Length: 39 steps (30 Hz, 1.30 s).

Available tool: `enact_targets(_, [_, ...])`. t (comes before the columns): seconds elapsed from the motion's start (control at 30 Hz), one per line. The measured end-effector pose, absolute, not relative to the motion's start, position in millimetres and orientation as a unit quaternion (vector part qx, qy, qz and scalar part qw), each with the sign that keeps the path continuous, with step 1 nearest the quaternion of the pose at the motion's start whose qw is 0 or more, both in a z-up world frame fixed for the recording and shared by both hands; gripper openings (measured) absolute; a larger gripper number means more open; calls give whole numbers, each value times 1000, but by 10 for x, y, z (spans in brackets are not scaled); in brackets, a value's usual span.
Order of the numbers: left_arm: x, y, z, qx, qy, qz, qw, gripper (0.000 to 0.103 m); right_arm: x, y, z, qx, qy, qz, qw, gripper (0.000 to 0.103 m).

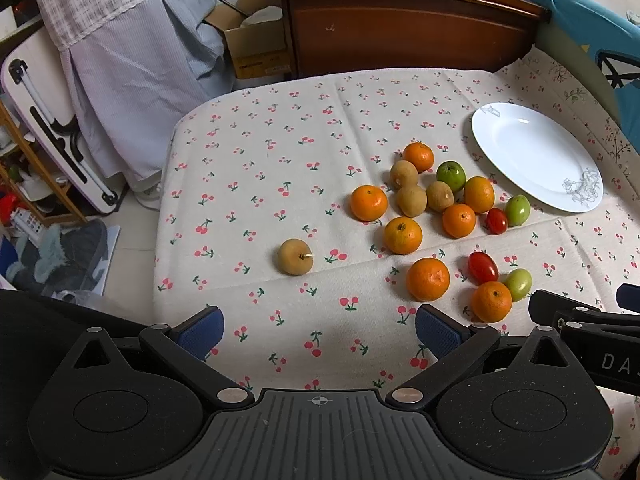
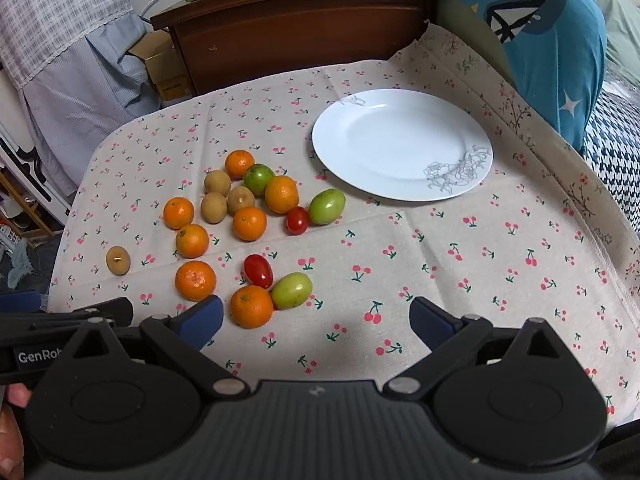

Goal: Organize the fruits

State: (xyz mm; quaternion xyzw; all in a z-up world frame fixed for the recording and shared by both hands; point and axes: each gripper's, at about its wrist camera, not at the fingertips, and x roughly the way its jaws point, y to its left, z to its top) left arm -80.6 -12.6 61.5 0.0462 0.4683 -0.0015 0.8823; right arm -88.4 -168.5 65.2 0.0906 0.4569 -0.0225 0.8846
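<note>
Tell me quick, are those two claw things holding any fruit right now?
Left gripper: open, fingers spread wide, holding nothing.
Right gripper: open, fingers spread wide, holding nothing.

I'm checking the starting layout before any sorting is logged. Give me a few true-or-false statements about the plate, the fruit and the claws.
1. The white plate holds no fruit. True.
2. Both the left claw and the right claw are shut on oranges. False: both are open and hold nothing.
3. One brown fruit lies apart from the cluster. True.
4. Only one red tomato is on the cloth. False: there are two, a round one and an oblong one.
5. The cherry-print cloth covers the table. True.
</note>
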Motion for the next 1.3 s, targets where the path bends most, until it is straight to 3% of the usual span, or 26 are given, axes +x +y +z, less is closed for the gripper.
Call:
enact_targets(0.4, [-781, -53, 590, 50, 453, -15, 890, 102, -867, -1699, 658, 97, 453, -8, 886, 96])
enact_targets(0.7, [-627, 315, 637, 42, 441, -23, 896, 102, -1007, -2040, 729, 148, 401, -9, 904, 90])
enact_targets(1.2, [-521, 400, 417, 34, 447, -36, 893, 101, -1006, -2011, 440, 152, 423, 29, 893, 57])
enact_targets(1.3, [-462, 371, 371, 40, 443, -30, 895, 96, -964, -1998, 387, 164, 422, 33, 891, 48])
